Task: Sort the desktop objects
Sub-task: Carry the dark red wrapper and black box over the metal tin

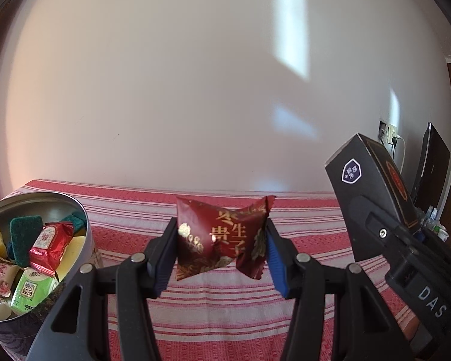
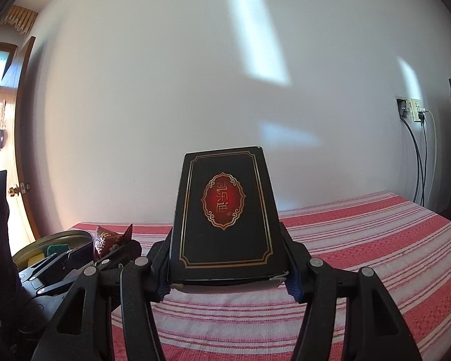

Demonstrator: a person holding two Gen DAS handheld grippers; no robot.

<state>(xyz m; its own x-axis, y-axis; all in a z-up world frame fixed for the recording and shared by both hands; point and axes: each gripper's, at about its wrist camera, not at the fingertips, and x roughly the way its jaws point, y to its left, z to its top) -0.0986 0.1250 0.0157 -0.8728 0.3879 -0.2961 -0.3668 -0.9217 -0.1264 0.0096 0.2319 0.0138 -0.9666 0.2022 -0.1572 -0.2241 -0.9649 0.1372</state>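
My left tongs [image 1: 222, 245] pinch a red packet [image 1: 225, 237] between their pads, lifted above the striped desk [image 1: 225, 316], right of the tin [image 1: 87, 240]. My right tongs [image 2: 225, 264] clamp a black box [image 2: 225, 210] upright.

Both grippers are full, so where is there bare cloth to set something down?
Bare striped cloth runs right of the black box toward the wall cables. It is also bare beneath the red packet. The round tin at left is crowded.
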